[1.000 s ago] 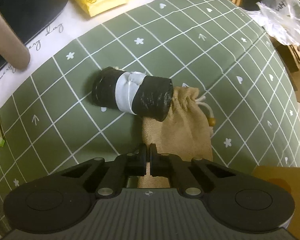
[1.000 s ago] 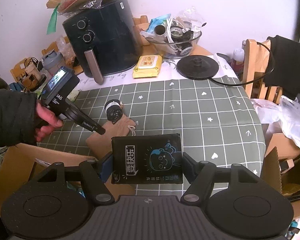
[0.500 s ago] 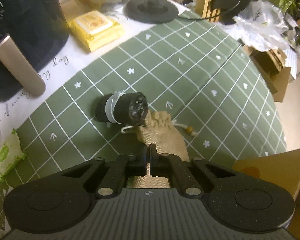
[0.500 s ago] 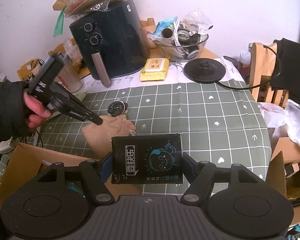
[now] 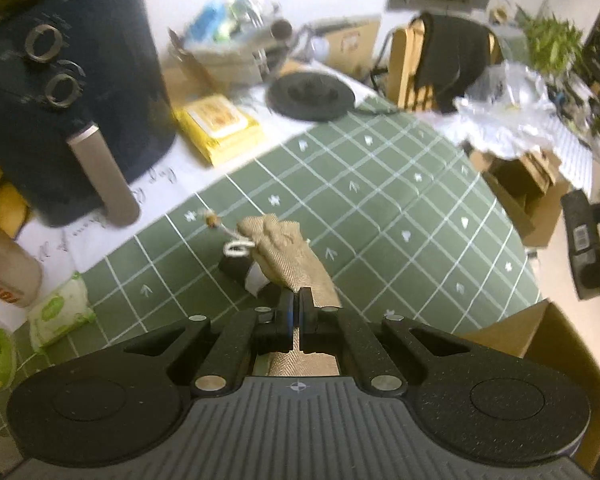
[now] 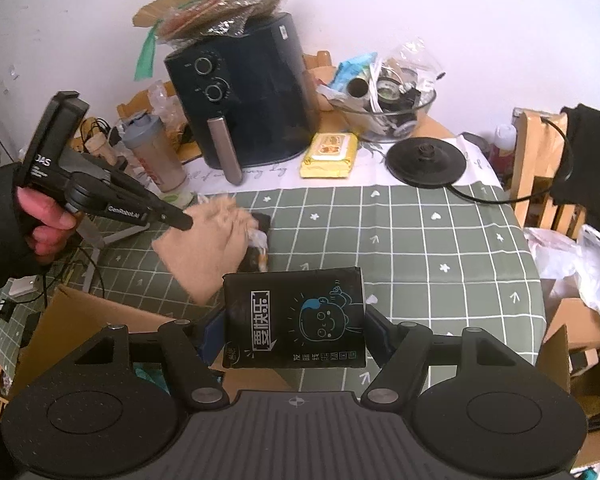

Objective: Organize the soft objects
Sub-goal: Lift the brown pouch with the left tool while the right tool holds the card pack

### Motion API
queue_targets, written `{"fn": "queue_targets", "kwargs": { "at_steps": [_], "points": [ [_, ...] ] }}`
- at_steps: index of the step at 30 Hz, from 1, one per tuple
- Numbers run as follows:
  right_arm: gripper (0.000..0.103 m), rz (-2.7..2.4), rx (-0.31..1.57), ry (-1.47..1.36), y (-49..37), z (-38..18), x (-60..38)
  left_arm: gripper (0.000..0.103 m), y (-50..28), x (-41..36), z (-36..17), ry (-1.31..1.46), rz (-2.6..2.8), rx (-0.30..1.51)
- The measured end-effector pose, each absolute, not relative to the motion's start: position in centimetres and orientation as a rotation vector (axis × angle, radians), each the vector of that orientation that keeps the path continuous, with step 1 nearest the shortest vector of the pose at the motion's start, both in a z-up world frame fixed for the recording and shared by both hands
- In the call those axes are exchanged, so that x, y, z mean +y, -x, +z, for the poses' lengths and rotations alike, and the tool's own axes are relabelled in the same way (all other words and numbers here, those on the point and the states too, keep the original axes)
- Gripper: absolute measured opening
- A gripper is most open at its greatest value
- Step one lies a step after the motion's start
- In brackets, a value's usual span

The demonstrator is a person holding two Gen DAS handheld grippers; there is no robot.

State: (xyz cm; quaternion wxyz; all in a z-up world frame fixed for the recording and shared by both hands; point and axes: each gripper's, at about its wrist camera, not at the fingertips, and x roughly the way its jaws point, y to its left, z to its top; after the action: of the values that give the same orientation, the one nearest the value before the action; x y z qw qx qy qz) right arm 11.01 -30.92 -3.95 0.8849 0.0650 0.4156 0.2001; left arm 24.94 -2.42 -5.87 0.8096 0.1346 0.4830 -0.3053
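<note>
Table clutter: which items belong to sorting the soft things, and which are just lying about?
In play:
- tan drawstring pouch, in left hand-held gripper
- black tissue pack, in right hand-held gripper
- cardboard box

Lying about:
- air fryer
- yellow wipes pack
- kettle base
- glass bowl

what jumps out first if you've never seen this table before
The tan drawstring pouch dangles above the green checked tablecloth, pinched in the left tool. Nearer, the right tool clamps a black tissue pack with a cartoon face. A dark air fryer stands behind.
</note>
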Motion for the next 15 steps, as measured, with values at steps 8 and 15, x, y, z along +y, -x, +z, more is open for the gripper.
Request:
{"fn": "queue_targets", "kwargs": {
  "at_steps": [8,15],
  "points": [
    [0.072,0.46,0.837,-0.133,-10.4,-2.9,-30.4,0.002,-22.0,-1.0,-1.4,-0.209,-0.603,0.917],
    [0.071,0.502,0.815,-0.13,-9.8,-2.3,-30.2,0.002,-19.1,0.2,1.9,-0.145,-0.56,0.848]
  ]
}}
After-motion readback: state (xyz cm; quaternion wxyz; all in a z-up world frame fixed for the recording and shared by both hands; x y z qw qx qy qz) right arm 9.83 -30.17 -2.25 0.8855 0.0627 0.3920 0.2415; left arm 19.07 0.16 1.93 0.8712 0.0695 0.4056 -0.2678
